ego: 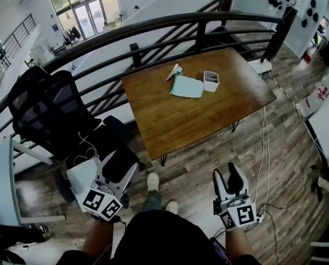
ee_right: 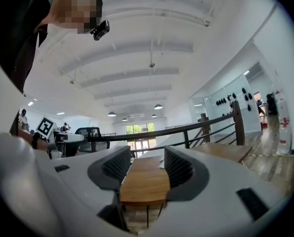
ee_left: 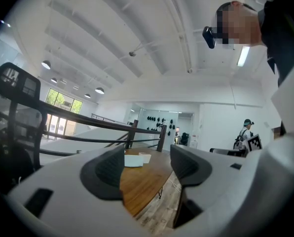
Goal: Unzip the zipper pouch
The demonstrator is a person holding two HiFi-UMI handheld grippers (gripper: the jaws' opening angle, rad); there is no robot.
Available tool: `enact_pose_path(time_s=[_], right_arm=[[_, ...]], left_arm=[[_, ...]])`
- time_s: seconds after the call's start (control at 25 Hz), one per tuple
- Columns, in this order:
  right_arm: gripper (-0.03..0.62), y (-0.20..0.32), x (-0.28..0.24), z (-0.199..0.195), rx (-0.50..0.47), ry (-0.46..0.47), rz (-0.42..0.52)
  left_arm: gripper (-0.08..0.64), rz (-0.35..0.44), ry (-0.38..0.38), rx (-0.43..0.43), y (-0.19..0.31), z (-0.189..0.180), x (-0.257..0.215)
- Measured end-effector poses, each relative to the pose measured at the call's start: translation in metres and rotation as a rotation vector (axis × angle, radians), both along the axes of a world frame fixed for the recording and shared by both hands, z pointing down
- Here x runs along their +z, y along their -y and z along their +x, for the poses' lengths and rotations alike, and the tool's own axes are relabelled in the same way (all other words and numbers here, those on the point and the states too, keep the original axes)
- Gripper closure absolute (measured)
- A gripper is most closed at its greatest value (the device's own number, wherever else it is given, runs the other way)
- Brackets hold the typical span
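The left gripper [ego: 117,169] and right gripper [ego: 228,178] hang low at the person's sides over the wood-plank floor [ego: 197,175]. Both have their jaws spread apart with nothing between them, as each gripper view confirms. A strip of bare floor separates them from the near edge of the wooden table [ego: 192,123] at 12 o'clock.

The teal zipper pouch [ego: 187,86] lies flat near the table's far edge, well apart from both grippers. A white cup [ego: 211,81] stands just beside it at 3 o'clock, and a slim pinkish item [ego: 174,72] lies at 11 o'clock of the pouch. The tabletop's near half is bare.

A black railing [ego: 170,24] curves behind the table. A black mesh office chair [ego: 46,112] crowds the left gripper's 10 o'clock. White cables [ego: 265,148] trail over the floor at the right gripper's 1 o'clock.
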State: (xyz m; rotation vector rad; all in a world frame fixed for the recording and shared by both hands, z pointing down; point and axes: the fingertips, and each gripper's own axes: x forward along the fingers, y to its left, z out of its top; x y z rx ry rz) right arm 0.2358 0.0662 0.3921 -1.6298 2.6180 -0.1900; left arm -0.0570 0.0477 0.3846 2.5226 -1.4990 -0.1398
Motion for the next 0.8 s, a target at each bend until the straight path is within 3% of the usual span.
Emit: enact_pose_path(time_s=[0.12, 0.32, 0.56, 0.8], right_arm=[[0.385, 0.018, 0.001, 0.004, 0.028, 0.058, -0.033], [0.39, 0.053, -0.011, 0.002, 0.09, 0.062, -0.028], [0.39, 0.094, -0.005, -0.009, 0.128, -0.004, -0.049], [0.391, 0.155, -0.002, -0.042, 0.117, 0.022, -0.062]], left_arm=[[0.264, 0.013, -0.007, 0.029, 0.023, 0.0, 0.0], [0.264, 0.027, -0.024, 0.067, 0.073, -0.004, -0.004], [0.264, 0.047, -0.045, 0.114, 0.135, -0.009, -0.003], [0.264, 0.044, -0.052, 0.099, 0.186, -0.045, 0.004]])
